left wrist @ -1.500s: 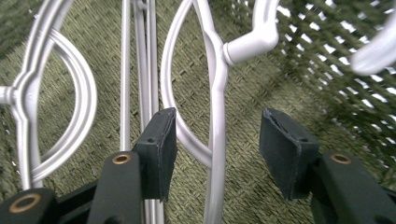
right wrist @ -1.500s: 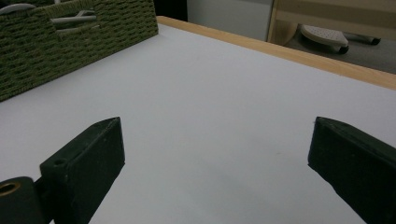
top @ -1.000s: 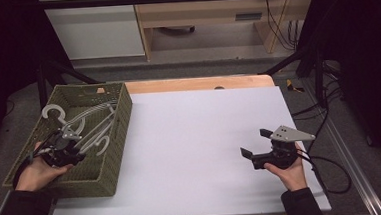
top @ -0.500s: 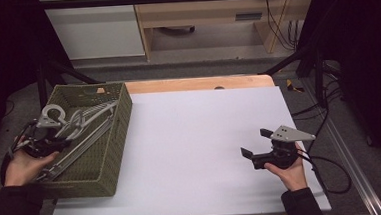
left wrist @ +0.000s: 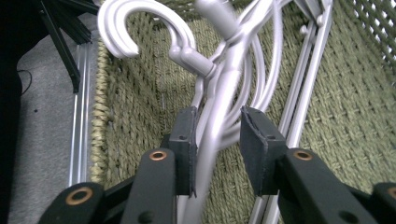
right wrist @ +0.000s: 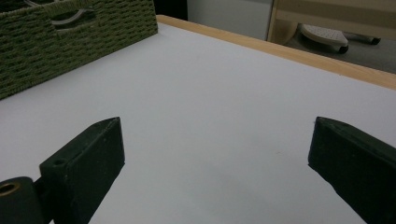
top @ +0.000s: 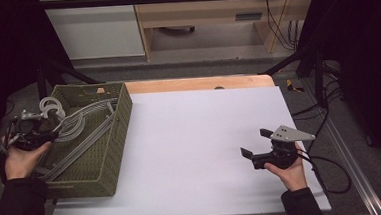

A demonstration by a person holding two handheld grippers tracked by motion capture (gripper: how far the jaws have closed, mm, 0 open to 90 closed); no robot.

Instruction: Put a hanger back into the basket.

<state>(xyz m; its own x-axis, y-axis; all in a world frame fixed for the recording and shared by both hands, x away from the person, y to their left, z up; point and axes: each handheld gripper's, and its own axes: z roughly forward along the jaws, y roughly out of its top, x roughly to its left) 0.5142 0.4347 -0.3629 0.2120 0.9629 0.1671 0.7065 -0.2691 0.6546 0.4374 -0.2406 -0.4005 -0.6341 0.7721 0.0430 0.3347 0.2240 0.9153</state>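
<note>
Several grey plastic hangers (top: 79,127) lie in a green woven basket (top: 123,111) at the table's left edge, their hooks (top: 50,103) sticking up over its left rim. My left gripper (top: 44,127) is at that rim. In the left gripper view a hanger's neck (left wrist: 219,107) runs between the jaws (left wrist: 217,149). It leans on the left pad (left wrist: 187,140) and stands clear of the right pad, the jaws having just been opening. My right gripper (top: 254,142) rests open on the white table (top: 195,132) at the near right, nothing between its fingers (right wrist: 215,154).
The basket (right wrist: 70,46) stands far off in the right gripper view, across the bare white tabletop. A wooden strip (top: 202,83) edges the table's far side. A black cable (top: 327,169) loops off the right gripper, and dark frame posts stand at both back corners.
My left hand has moved away from me along the basket's left side. The basket's near end has swung right and the hangers shifted with it. The right hand has stayed still.
</note>
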